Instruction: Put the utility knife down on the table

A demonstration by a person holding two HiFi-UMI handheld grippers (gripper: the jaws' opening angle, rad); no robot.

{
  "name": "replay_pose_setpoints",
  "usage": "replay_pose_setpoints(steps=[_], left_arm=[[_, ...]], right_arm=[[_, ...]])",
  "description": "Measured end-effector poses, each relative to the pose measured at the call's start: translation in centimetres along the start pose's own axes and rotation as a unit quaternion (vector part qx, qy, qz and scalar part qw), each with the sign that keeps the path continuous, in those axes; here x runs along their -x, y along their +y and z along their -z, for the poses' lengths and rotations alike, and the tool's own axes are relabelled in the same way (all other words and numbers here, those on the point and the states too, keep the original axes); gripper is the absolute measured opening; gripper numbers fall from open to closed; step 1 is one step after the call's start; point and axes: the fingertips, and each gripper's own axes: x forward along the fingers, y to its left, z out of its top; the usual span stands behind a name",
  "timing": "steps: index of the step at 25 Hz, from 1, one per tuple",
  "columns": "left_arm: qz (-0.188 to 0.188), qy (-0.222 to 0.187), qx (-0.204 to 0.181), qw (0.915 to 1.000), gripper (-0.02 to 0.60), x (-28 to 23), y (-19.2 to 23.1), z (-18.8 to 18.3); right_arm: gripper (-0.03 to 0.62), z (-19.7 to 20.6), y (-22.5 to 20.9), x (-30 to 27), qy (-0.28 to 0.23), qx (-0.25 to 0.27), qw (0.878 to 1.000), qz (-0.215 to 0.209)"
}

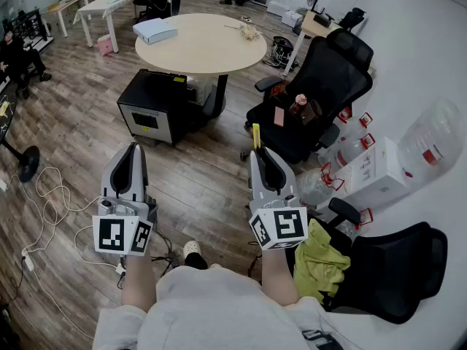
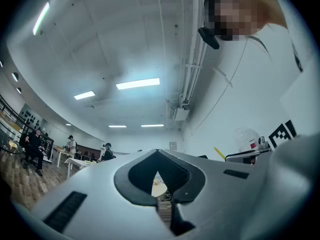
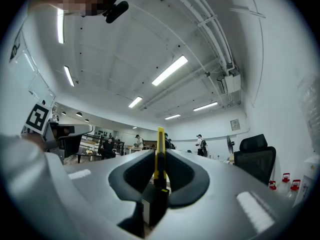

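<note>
The right gripper (image 1: 257,153) was clamped on the utility knife (image 3: 160,140). In the right gripper view its jaws pressed in on both sides of the knife, whose yellow strip stood up past the jaw tips while its black body sat lower between them. In the head view the yellow end (image 1: 256,135) poked out ahead of the gripper, held in the air above the wooden floor (image 1: 73,133) and well short of the round table (image 1: 211,53), so the knife lay on no tabletop.

The left gripper (image 1: 134,149) was held level beside the right one. In the left gripper view its jaws met at the tips with nothing between them.

A pale blue box (image 1: 155,30) lay near the left edge of the round tabletop. A black cabinet (image 1: 153,108) stood on the floor by the table's base. A black office chair (image 1: 325,79) with small items on its seat stood just beyond the knife's tip. White cables (image 1: 47,210) trailed across the floor at the left.
</note>
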Motion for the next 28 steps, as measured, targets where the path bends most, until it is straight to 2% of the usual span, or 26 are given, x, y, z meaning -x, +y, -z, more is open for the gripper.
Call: replay_pose_setpoints(steps=[9, 21, 28], left_arm=[[0.004, -0.004, 0.002, 1.0000, 0.008, -2.1, 1.8, 0.6], [0.024, -0.022, -0.011, 0.9994, 0.008, -5.7, 6.5, 1.2], [0.024, -0.016, -0.004, 0.9996, 0.008, -7.9, 8.4, 2.5]], right_arm=[[0.074, 0.6, 0.0, -2.6, 0.001, 0.002, 1.000, 0.009], [0.074, 1.4, 0.2, -7.6, -0.019, -0.004, 1.000, 0.024], [0.074, 2.5, 0.2, -10.2, -0.011, -0.010, 1.000, 0.025]])
